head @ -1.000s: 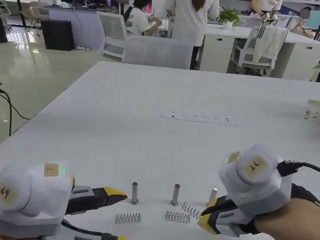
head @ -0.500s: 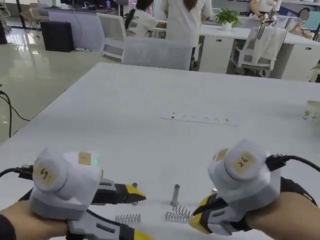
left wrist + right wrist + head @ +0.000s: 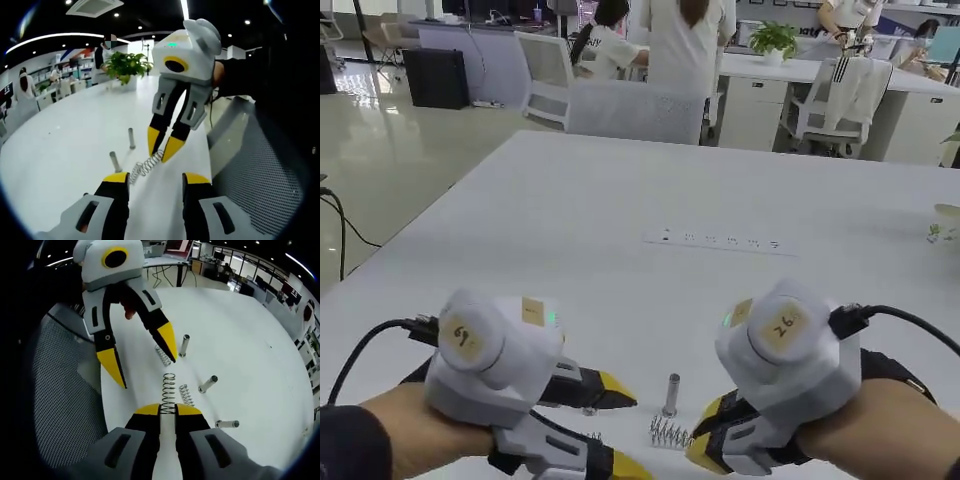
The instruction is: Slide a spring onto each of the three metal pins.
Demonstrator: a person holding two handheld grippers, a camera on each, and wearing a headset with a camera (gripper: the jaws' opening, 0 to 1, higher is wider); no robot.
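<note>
Spring (image 3: 169,390) one is pinched by its end in my right gripper (image 3: 174,409), jaws narrow, near the pins (image 3: 207,384). My left gripper (image 3: 157,176) stands wide, empty. No pin carries a spring yet; two loose springs (image 3: 186,395) lie beside them. All three fittings remain.

a white table (image 3: 620,220) carries a flush power strip (image 3: 718,241) near its middle. close to the near edge a metal pin (image 3: 672,394) stands upright, a spring (image 3: 670,433) lying just beside its foot. a second spring (image 3: 186,394) and a third spring (image 3: 162,355) lie nearby on the bare top.
</note>
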